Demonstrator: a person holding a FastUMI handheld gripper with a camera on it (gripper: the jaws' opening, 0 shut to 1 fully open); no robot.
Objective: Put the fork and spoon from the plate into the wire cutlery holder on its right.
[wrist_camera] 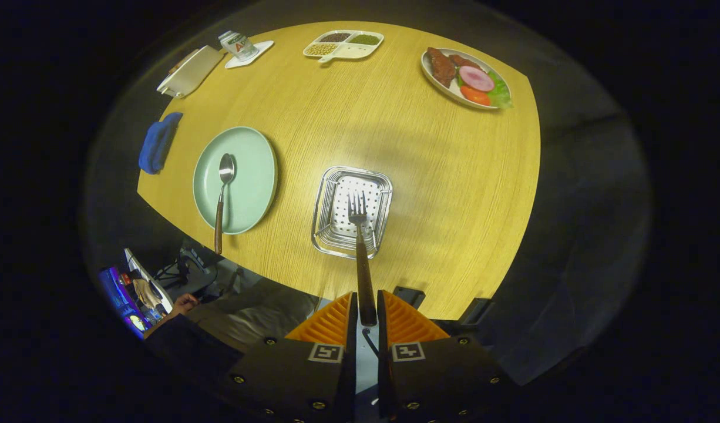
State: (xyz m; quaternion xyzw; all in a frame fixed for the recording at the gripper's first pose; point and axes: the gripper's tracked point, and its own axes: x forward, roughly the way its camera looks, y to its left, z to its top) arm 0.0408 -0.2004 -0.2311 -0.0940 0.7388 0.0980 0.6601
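My gripper is shut on the brown handle of the fork, high above the table. The fork points straight ahead, and its tines hang over the open top of the wire cutlery holder, a square metal basket with a perforated floor. To the left of the holder lies the pale green plate. On that plate rests the spoon, bowl away from me, its brown handle sticking out past the near rim.
A blue cloth lies left of the plate. Along the far side are a white box, a carton on a small tray, a divided dish and a plate of food. A person's hand shows below the table edge.
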